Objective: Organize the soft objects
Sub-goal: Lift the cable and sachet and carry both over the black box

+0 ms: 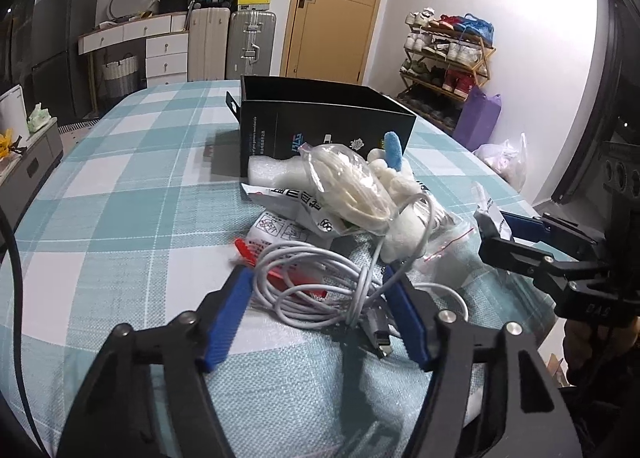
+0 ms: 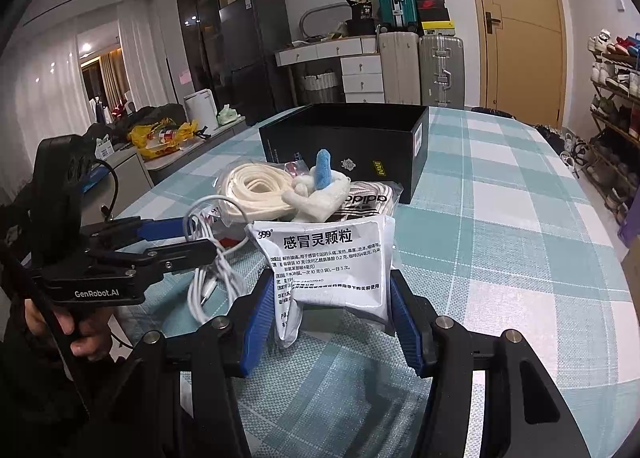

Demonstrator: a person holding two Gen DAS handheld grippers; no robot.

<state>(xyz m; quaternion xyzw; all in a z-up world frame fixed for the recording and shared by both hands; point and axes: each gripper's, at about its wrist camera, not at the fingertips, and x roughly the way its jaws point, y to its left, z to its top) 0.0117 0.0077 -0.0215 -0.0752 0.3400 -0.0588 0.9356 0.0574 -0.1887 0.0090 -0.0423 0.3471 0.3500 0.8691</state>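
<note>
Left wrist view: the left gripper (image 1: pixel 320 290) has its blue pads on either side of a coiled white cable (image 1: pixel 320 278) lying on the checked counter (image 1: pixel 120 178); the pad on the picture's right touches the strands, the other sits just beside the coil, so whether it pinches is unclear. Behind the cable lies a heap of soft things: a clear bag of cream cord (image 1: pixel 348 186), a white plush toy (image 1: pixel 396 182) with a blue tip, and printed sachets. An open black box (image 1: pixel 320 118) stands just behind the heap. The right gripper (image 1: pixel 492 232) enters from the right edge. Right wrist view: the right gripper (image 2: pixel 326 306) pinches a white medicine sachet (image 2: pixel 328 262) between its pads, the packet standing upright and creased. Beyond it sit the plush toy (image 2: pixel 316 194), the cord bag (image 2: pixel 256 186) and the black box (image 2: pixel 344 138). The left gripper (image 2: pixel 200 238) is at the cable (image 2: pixel 208 274), held by a hand (image 2: pixel 80 334)
</note>
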